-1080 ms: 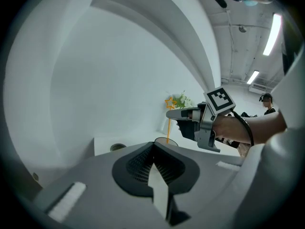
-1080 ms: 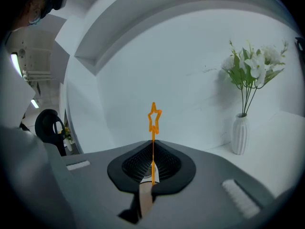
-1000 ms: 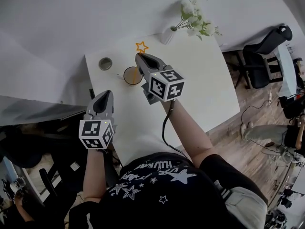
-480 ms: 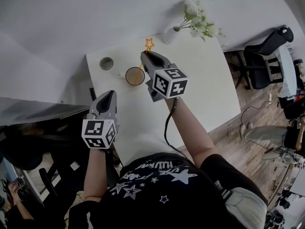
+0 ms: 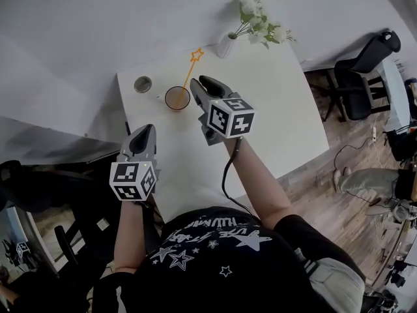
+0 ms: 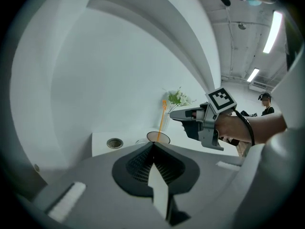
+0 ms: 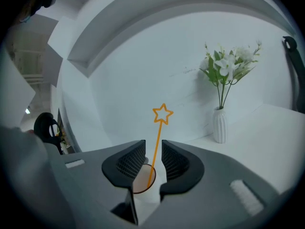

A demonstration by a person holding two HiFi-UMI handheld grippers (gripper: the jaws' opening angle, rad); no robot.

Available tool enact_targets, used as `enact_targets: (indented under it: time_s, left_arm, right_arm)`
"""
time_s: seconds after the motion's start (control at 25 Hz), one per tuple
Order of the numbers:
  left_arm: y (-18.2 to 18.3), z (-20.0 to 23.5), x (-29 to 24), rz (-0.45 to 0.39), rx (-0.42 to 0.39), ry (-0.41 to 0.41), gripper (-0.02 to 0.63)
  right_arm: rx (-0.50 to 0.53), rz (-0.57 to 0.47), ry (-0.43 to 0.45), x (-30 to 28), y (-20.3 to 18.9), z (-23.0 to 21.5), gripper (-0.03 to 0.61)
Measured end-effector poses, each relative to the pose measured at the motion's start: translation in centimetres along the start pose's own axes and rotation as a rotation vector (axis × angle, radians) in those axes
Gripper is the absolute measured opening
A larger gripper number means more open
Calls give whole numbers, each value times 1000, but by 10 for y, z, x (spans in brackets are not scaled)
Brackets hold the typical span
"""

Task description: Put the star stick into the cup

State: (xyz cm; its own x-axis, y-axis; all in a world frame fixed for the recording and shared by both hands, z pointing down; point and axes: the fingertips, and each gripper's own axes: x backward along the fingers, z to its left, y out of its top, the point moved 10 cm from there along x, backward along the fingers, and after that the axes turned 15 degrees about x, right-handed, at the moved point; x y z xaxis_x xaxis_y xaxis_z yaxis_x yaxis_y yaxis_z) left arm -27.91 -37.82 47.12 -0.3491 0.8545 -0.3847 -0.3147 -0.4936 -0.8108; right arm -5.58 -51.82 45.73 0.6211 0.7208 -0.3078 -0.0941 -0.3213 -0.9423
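The orange star stick [image 5: 187, 75] stands in the cup [image 5: 176, 99] and leans toward the wall, with its star on top. My right gripper [image 5: 202, 83] hovers just right of the cup. Its jaws are opening, and in the right gripper view the star stick [image 7: 157, 140] rises through the gap of this gripper [image 7: 153, 157] without touching either pad, above the cup [image 7: 139, 181]. My left gripper [image 5: 144, 133] is shut and empty, nearer the table's front left. The left gripper view shows this gripper [image 6: 153, 148] with the cup [image 6: 157, 137] and the stick [image 6: 162, 119] ahead of it.
The white table [image 5: 273, 109] carries a white vase of flowers [image 5: 226, 45] at the back near the wall and a small round metal piece [image 5: 143, 84] left of the cup. A black office chair [image 5: 365, 70] stands on the floor to the right.
The right gripper's jaws have opened off the stick. The stick has dropped into the cup and now leans there by itself. The left gripper has stayed put.
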Motion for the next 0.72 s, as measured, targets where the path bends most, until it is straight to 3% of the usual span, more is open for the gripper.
enact_targets:
  time_s: [0.32,0.48,0.72]
  left_arm:
    - [4,-46,30,-61,-71,-3,3]
    - [2,-69,50,-97,-91,1,3]
    - [-15,-108,78,-118,-117,1,3]
  right_arm:
    - [12,-77,17,73,12,4,74]
    - [23,-110,37,109,13,9,14]
    - [30,-140,74,163,5,14,14]
